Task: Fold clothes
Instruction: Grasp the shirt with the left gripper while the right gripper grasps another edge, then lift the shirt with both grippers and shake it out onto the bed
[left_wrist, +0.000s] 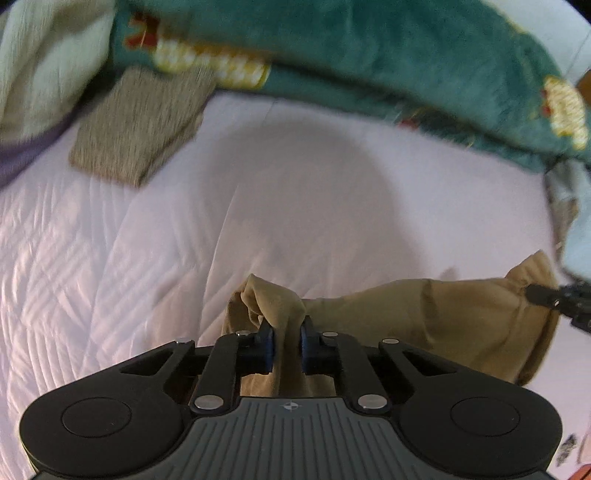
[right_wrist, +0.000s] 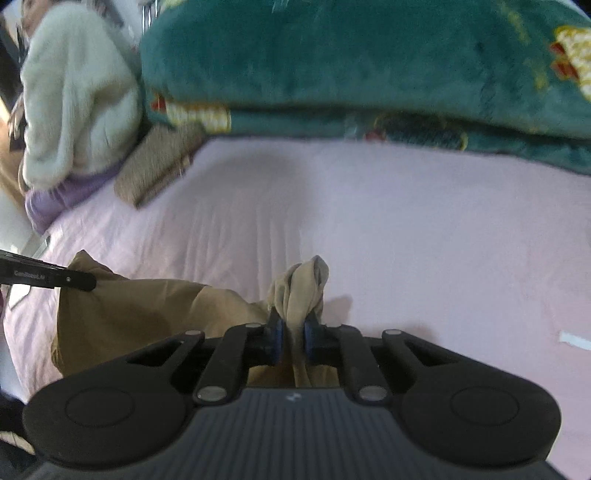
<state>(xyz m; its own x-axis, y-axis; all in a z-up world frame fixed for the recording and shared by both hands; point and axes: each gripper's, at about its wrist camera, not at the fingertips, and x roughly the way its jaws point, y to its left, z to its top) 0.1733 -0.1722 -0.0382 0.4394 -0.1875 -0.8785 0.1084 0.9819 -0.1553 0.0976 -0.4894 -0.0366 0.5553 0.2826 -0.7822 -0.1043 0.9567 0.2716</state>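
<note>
A tan garment hangs stretched between my two grippers above a pale pink bed sheet. My left gripper is shut on a bunched corner of it. My right gripper is shut on the other bunched corner; the tan garment spreads to its left. The right gripper's tip shows at the right edge of the left wrist view. The left gripper's tip shows at the left edge of the right wrist view.
A folded brown knit piece lies on the sheet at the far left, also in the right wrist view. A thick green blanket lies along the far side. A person in a white fluffy top sits at the left.
</note>
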